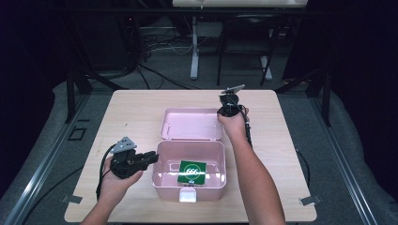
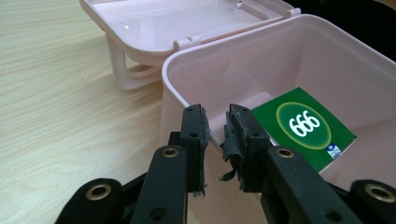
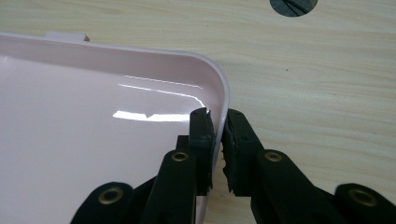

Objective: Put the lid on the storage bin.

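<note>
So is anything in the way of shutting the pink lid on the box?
Nothing visible blocks it. The right gripper pinches the edge of the open lid. The box gapes open, and the green card lies flat on its floor, below the rim.

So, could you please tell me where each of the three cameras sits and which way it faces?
High view: above the person's side of the table, looking forward and down at the open pink box; both forearms, left gripper and right gripper show.
Left gripper view: on the left gripper, looking along its jaws, which clamp the box wall, into the box at the green pack.
Right gripper view: on the right gripper, facing the lid; its jaws pinch the lid's rim.
Shared: the two gripper views both show the lid.
</note>
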`<state>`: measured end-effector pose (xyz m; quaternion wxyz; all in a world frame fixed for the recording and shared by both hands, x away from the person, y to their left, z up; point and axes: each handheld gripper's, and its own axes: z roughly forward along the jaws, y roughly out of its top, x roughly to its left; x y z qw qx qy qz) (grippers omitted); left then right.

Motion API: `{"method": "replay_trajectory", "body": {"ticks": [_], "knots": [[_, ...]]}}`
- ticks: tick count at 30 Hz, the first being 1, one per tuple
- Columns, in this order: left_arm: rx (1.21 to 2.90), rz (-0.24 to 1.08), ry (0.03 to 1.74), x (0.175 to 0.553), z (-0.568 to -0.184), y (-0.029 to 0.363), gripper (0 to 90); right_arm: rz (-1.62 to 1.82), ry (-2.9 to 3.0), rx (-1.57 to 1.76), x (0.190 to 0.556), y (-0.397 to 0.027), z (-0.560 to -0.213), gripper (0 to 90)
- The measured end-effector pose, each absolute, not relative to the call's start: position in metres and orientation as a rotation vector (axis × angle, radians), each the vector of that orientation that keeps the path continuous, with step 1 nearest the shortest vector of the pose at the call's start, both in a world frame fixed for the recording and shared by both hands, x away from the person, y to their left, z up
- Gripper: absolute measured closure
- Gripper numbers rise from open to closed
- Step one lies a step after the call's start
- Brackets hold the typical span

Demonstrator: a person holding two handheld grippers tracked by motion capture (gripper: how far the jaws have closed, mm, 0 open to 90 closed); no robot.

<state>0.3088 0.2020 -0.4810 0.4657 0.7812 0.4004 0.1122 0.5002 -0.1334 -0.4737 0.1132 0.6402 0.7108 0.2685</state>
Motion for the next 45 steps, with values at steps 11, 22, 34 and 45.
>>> {"method": "replay_trajectory", "body": {"ticks": [11,22,34,45], "knots": [[1.911,0.266,0.993,0.309,-0.481,0.202,76.9,0.843,2.065,1.825,0.494,-0.137,-0.461,83.0],[1.912,0.271,0.992,0.309,-0.481,0.202,77.0,0.928,2.025,1.774,0.483,-0.139,-0.438,84.7],[1.914,0.276,0.991,0.308,-0.481,0.201,77.1,1.001,1.983,1.697,0.467,-0.140,-0.418,85.7],[1.910,0.280,0.990,0.308,-0.481,0.201,77.3,1.066,1.956,1.624,0.451,-0.143,-0.406,86.0]]}}
